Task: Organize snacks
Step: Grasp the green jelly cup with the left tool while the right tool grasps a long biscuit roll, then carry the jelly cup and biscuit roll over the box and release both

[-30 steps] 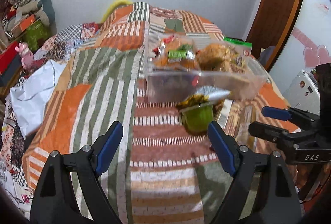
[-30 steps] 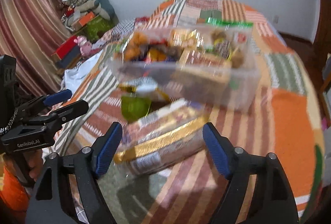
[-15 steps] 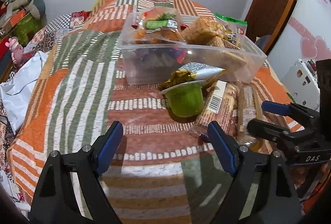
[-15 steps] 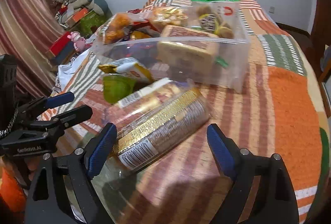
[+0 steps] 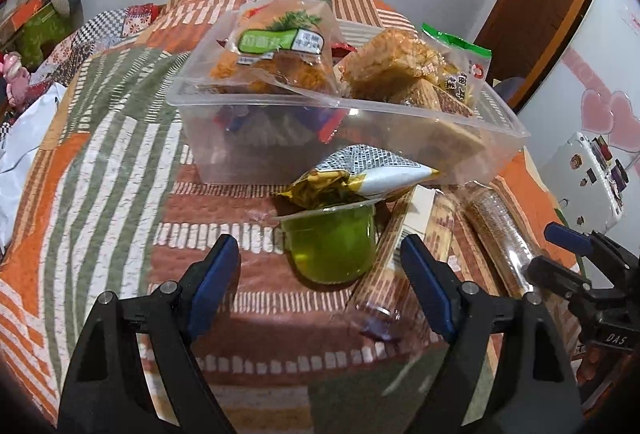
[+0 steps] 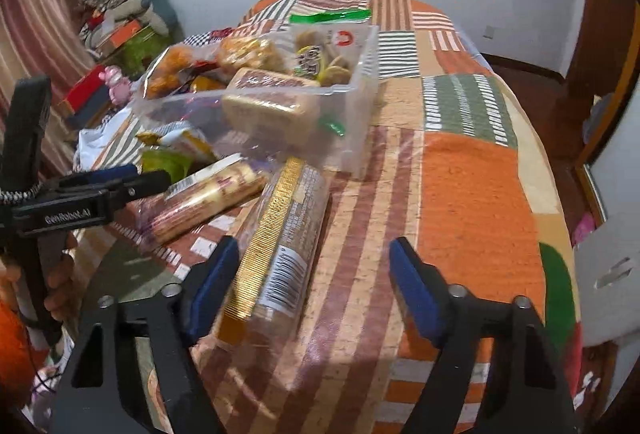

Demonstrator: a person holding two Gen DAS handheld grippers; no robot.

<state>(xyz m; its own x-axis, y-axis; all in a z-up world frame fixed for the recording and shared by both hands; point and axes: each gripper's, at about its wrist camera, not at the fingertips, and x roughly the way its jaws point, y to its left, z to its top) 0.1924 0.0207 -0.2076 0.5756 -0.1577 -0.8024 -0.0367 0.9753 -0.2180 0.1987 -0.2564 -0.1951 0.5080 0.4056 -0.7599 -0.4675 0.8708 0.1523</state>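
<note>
Your left hand-held gripper (image 5: 320, 274) is closing, its pads not yet touching anything; the green jelly cup (image 5: 330, 244) sits on the bed quilt (image 5: 100, 153) just ahead between them. Your right hand-held gripper (image 6: 314, 286) is closing too, grasping nothing, with the gold-edged biscuit roll (image 6: 280, 246) lying by its left pad. Beyond stands the clear snack box (image 5: 348, 137), full of packets.
</note>
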